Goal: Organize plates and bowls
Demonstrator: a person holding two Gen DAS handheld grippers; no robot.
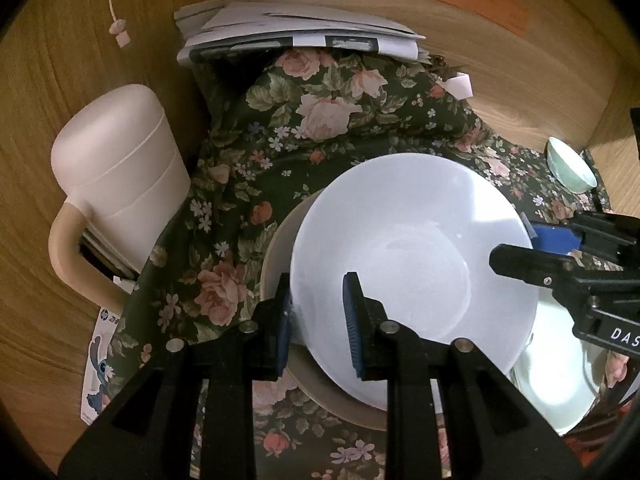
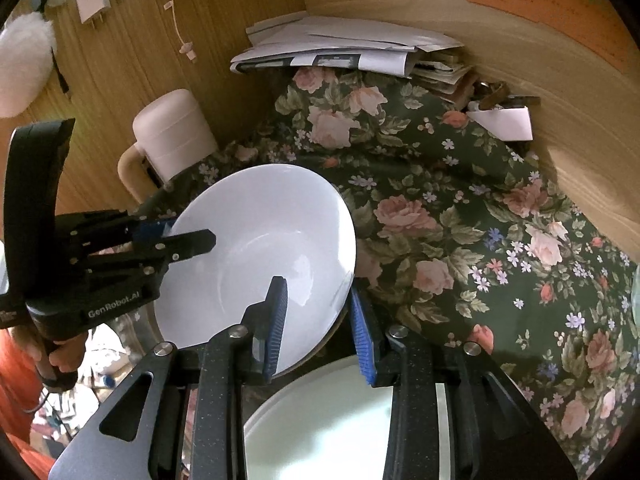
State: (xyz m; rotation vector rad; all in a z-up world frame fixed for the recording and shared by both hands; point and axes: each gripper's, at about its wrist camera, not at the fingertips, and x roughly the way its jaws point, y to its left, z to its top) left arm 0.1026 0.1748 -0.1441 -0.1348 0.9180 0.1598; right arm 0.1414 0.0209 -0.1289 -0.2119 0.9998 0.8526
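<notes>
A large white bowl (image 1: 412, 256) sits on a beige plate (image 1: 276, 248) on the floral cloth. My left gripper (image 1: 318, 308) straddles the bowl's near-left rim, one blue pad inside and one outside, with a gap still showing. My right gripper (image 2: 318, 316) straddles the bowl's (image 2: 264, 248) opposite rim the same way; it shows in the left wrist view (image 1: 532, 248) at the right. A pale white plate (image 2: 332, 412) lies below the right gripper. A small green bowl (image 1: 570, 168) sits at the far right.
A white jug with a beige handle (image 1: 116, 176) stands at the left against the wooden wall. A stack of papers (image 1: 296, 32) lies at the back. The floral cloth (image 2: 480, 240) is bunched up behind the bowl.
</notes>
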